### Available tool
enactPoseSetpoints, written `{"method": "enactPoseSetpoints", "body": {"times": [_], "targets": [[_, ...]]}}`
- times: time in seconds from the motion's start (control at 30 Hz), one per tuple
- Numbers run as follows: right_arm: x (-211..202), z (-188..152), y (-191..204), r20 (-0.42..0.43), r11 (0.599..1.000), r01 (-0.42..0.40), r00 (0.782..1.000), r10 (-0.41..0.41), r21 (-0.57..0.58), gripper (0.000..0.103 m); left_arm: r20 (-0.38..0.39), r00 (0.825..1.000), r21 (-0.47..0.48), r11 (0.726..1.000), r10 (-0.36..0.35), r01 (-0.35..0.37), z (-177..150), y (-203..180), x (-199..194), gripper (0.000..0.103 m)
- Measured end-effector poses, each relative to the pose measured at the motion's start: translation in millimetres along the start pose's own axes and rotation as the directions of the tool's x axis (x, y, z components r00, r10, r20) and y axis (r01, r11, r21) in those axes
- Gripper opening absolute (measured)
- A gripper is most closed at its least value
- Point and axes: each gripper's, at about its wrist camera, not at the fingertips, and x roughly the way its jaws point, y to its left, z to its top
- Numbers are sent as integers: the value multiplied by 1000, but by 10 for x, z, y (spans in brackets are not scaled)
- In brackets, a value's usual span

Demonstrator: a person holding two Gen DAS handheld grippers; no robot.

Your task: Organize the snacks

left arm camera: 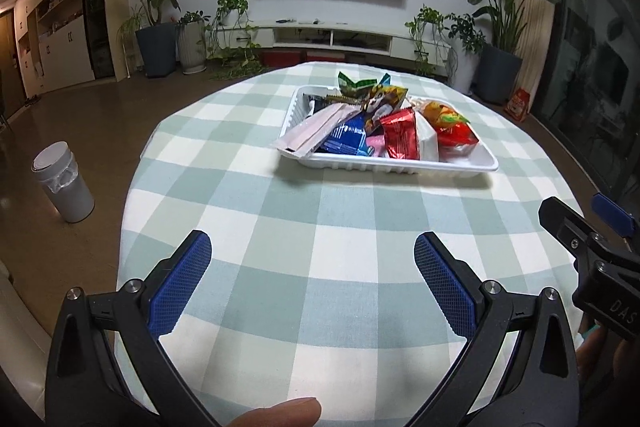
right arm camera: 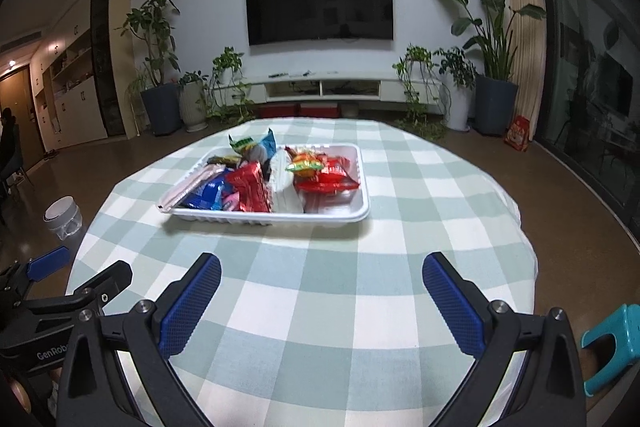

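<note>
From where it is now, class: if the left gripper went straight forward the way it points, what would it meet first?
The left gripper would probably meet the near rim of the white plastic tray of snack packets; only checked tablecloth lies between. Its height is unclear.

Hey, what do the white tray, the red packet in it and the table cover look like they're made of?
White tray: probably thin moulded plastic or foam, given its ribbed walls and smooth, slightly glossy rim. Red packet: likely metallised foil film, crinkled with bright glints. Checked table cover: woven cloth, matte, draping softly over the edge.
</note>
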Motion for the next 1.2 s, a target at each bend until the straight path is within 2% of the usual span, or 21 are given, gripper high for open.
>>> {"method": "enactPoseSetpoints", "body": {"times": [0.2, 1.2], "targets": [[49, -18, 6, -21, 1000, -4, 1000, 4, 2, 103, -24, 1000, 0, 1000, 0, 0, -8, -9, 81, 103], [60, -67, -12, -49, 1000, 20, 999, -20, -3, 103, -23, 1000, 19, 1000, -2, 2, -18, -23, 109, 103]]}}
